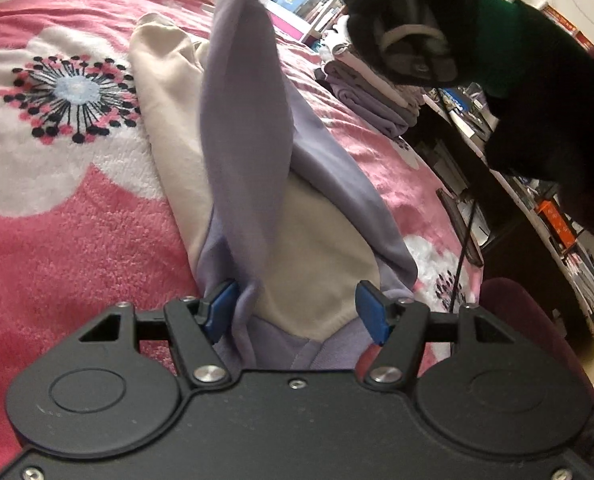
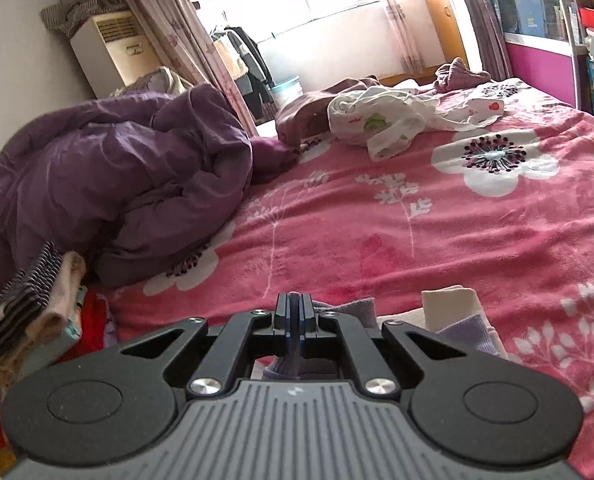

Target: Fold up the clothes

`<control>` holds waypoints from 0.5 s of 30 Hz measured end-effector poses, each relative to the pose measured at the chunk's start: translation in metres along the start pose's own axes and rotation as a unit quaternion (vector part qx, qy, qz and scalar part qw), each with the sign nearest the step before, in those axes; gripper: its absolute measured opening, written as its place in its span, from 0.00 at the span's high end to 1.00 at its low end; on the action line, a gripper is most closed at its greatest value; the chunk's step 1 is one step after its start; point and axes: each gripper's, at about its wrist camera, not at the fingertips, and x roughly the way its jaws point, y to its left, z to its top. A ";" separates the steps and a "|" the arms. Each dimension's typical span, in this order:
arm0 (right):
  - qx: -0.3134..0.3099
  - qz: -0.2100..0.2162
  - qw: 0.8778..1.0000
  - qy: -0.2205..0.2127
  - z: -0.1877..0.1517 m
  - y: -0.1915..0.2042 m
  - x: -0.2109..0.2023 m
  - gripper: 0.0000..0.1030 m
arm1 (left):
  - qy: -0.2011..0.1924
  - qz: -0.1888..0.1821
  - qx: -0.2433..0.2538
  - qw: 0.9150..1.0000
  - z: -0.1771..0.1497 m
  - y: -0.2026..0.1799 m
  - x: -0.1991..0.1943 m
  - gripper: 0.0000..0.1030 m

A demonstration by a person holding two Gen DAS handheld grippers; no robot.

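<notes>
The garment [image 1: 253,152], lilac outside with a cream lining, lies stretched along the pink flowered blanket [image 1: 77,240] in the middle of the left wrist view, running from the lower centre up toward the top centre of the frame. One lilac flap stands raised and blurred, reaching to the upper edge of the frame; beside it a cream part lies flat at the left and a lilac fold lies at the right.

The left gripper [image 1: 297,312] sits at the lower centre of that view, its blue pads spread apart. The cream and lilac near end of the garment lies between them; the left pad sits against a lilac fold, the right pad is just clear of the cloth.

A black gloved hand [image 1: 401,36] holding the other device shows at the upper right, above a stack of folded clothes [image 1: 377,96] at the blanket's right edge.

In the right wrist view the right gripper [image 2: 295,312] is at the lower centre, its jaws pressed together on a strip of lilac cloth that passes between them and shows again beneath. Cream and lilac folds lie just right of it, at the lower right of centre. A purple duvet [image 2: 117,180] is bunched at the left, and a white printed cloth [image 2: 377,120] lies crumpled at the upper centre, well apart from the gripper.
</notes>
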 end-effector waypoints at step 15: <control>-0.038 -0.026 0.997 0.063 -0.019 -0.001 0.060 0.94 | 0.016 0.033 0.118 0.992 -0.010 -0.020 0.009 0.37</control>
